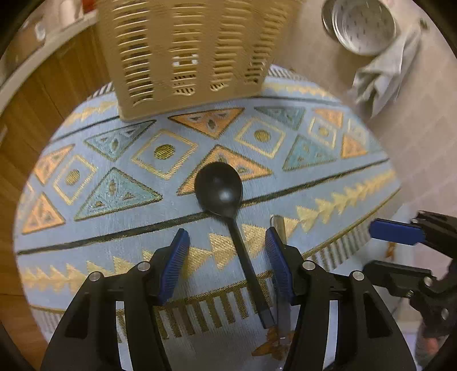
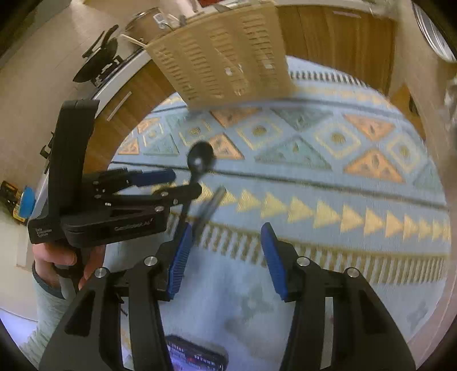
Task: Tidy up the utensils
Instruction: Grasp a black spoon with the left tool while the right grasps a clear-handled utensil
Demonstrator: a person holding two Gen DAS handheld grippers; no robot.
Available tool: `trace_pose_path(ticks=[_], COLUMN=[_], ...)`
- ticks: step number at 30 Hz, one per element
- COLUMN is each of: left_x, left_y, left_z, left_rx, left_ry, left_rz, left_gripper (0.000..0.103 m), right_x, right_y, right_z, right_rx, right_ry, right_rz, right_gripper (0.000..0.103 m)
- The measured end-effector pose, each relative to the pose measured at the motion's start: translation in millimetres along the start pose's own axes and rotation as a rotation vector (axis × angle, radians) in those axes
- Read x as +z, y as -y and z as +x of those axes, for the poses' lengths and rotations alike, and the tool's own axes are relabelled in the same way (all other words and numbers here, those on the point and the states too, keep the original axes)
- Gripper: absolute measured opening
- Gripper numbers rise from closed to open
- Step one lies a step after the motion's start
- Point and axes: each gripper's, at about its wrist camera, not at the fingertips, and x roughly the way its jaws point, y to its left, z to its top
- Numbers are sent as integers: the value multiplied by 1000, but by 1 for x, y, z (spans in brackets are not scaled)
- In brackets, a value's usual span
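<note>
We see a round surface point(image 1: 85, 159) covered by a light-blue cloth with gold and orange triangles and diamonds. At its far edge stands a beige slotted utensil basket point(image 1: 182, 54), upright on the cloth; in the right wrist view point(image 2: 225, 57) some items poke above its rim, too blurred to name.

Beyond the surface, in the left wrist view, a perforated metal pan point(image 1: 361, 25) and a grey cloth point(image 1: 380, 82) lie on the tiled floor.

Our left claw point(image 1: 227, 254) is released, its blue pads spread wide above the near part of the cloth. Our right claw point(image 2: 224, 256) is likewise released and grasps nothing.

A black spoon point(image 1: 220, 185) lies on the cloth, bowl toward the basket, handle running back between the left claw's fingers without touching either pad. Just beside its handle, by the right-hand pad, lies a thin metal utensil handle point(image 1: 278, 225), mostly hidden.
</note>
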Motion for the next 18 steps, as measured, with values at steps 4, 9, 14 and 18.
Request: trace_pose_path(ticks=[4, 9, 14, 18], left_x=[-2, -19, -50, -65], left_y=[14, 3, -36, -61], left_z=[6, -3, -23, -35], left_rx=[134, 169, 73, 26], left_ry=[-22, 19, 110, 163], left_rz=[86, 56, -98, -169], left_gripper=[40, 5, 5, 5], right_x=[-11, -18, -8, 5], right_y=[4, -5, -21, -33], right_z=[1, 9, 32, 48], right_rx=[32, 50, 49, 21], right_ry=[-23, -58, -125, -163], right_rz=[40, 48, 71, 90], right_gripper=[47, 47, 47, 47])
